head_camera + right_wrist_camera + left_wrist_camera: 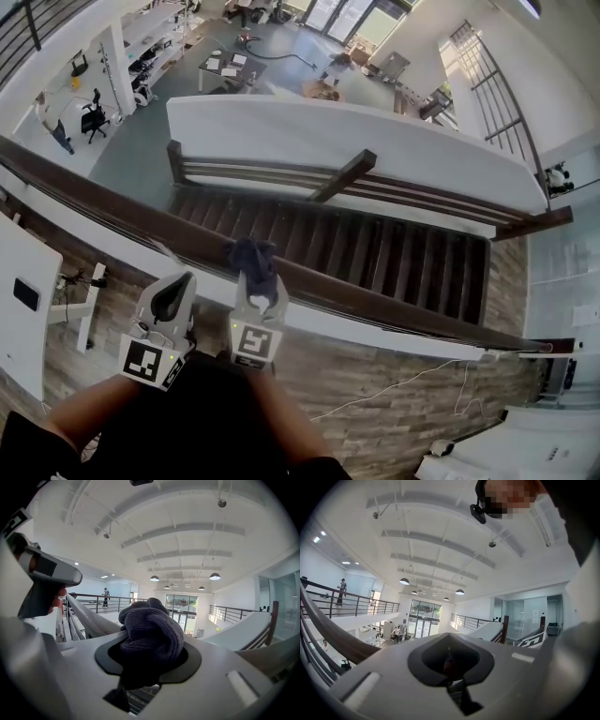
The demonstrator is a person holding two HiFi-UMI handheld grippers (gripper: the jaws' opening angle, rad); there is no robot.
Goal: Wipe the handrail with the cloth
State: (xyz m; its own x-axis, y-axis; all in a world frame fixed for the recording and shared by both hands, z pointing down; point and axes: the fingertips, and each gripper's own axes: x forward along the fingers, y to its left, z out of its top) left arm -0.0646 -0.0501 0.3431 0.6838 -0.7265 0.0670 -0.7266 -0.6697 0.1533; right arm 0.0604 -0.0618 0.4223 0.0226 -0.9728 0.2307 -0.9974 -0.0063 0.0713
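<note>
Item under inspection: one cloth (150, 632), dark blue-purple knit, bunched into a rounded wad. It sits at the tips of the right gripper (255, 283), and both jaws are closed on it. In the right gripper view the wad fills the space between the jaws and bulges forward beyond them, away from the person.

Location: in the head view the cloth lies over the handrail (356, 295), at the point where the right gripper meets the rail. It appears to be in contact with the top of the rail, but this cannot be confirmed from these angles.

Handrail: one dark wooden rail on the person's side. In the head view its long axis runs diagonally from upper left to lower right. In the right gripper view it passes just to the left of the cloth and recedes into the distance.

Left gripper (173, 289): one unit, just beside the right gripper on its left and close to the rail. Its jaws are brought together, with only a thin seam showing between them. Nothing is held. Whether it touches the rail cannot be determined.

Count: two grippers, one cloth.

Surroundings: beyond the rail a dark staircase (375, 248) descends, bordered on the far side by a white wall (328, 131). On the near side is a wood-plank floor (375, 375), with one thin white cable (394, 389) lying across it.
</note>
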